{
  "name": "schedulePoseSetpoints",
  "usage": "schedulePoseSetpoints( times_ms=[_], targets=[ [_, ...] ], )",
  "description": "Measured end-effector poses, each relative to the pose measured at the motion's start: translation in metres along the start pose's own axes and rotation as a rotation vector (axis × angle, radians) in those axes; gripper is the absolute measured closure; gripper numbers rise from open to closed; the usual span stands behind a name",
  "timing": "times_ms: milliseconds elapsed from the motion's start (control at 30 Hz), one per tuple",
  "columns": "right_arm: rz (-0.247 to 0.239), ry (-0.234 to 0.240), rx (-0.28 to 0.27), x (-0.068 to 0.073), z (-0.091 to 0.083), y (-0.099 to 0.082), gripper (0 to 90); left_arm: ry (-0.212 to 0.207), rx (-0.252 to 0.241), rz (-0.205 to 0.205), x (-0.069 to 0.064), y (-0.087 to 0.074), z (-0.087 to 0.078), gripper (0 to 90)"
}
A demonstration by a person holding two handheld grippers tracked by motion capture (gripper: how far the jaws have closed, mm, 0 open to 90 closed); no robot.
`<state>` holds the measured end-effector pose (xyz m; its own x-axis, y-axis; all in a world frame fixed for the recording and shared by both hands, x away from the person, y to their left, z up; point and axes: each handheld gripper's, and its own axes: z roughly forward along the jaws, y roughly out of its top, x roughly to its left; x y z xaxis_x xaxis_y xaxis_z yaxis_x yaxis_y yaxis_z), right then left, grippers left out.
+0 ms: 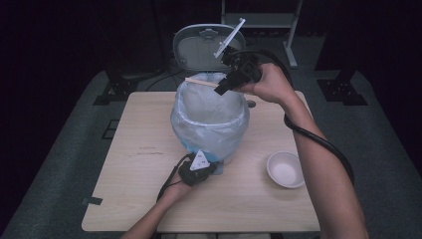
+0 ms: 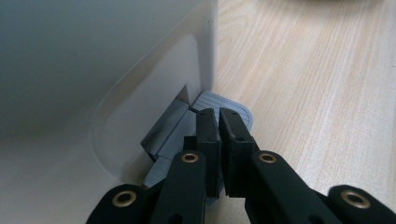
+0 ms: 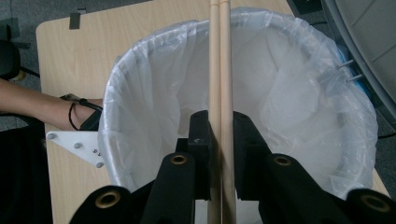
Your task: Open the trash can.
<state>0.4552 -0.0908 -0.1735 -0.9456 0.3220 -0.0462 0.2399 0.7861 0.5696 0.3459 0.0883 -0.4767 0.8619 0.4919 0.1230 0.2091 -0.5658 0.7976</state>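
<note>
High view: a lined bin [image 1: 210, 119] stands mid-table [image 1: 124, 199] with its lid [image 1: 201, 47] tipped back. The right gripper [image 1: 222, 87] hangs over the far rim, clamped on 2 chopsticks [image 1: 200, 81] that stick out level above the opening. The left gripper [image 1: 208, 167] sits low at the bin's near foot. A bowl [image 1: 285, 169] rests well apart to the right.

Left gripper view: the left gripper [image 2: 218, 116] has its jaws closed together with nothing between them, tips pressing down on the grey pedal [image 2: 236, 111] at the bin's base [image 2: 154, 98]. Judged from this, that push keeps the lid up, so hold it steady.

Right gripper view: the right gripper [image 3: 219, 128] pinches the chopsticks [image 3: 220, 60] side by side, and they run across the open liner [image 3: 285, 93] to its far rim. To drop them cleanly, I would tip the tips downward into the bag before loosening, since level sticks could bridge the rim or snag the plastic.
</note>
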Motion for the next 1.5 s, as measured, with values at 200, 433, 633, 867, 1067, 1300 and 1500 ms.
schedulePoseSetpoints(
  times_ms=[200,433,633,867,1067,1300,1500],
  targets=[
    [0.004,0.004,0.005,-0.002,0.005,0.0,78.7,-0.001,0.0,0.001,0.0,0.0,0.0,87.7],
    [0.008,0.007,0.01,-0.004,0.011,0.001,78.6,-0.001,0.0,0.0,0.0,0.0,0.0,87.7],
    [0.026,0.002,-0.002,-0.006,0.013,0.0,68.2,-0.002,-0.002,-0.001,0.0,0.0,0.0,87.7],
    [0.032,0.01,-0.011,-0.004,0.006,-0.012,63.1,-0.002,-0.003,-0.003,0.0,0.0,0.0,87.7],
    [0.028,0.016,-0.023,-0.001,-0.004,-0.026,61.3,-0.002,-0.002,-0.004,0.0,0.0,0.0,87.7],
    [0.031,0.022,-0.046,0.004,-0.016,-0.046,59.0,0.0,-0.003,-0.005,0.0,0.0,0.0,87.7],
    [0.047,0.016,-0.065,0.006,-0.027,-0.067,57.2,0.001,0.0,0.0,0.0,0.0,0.0,87.7]
  ],
)
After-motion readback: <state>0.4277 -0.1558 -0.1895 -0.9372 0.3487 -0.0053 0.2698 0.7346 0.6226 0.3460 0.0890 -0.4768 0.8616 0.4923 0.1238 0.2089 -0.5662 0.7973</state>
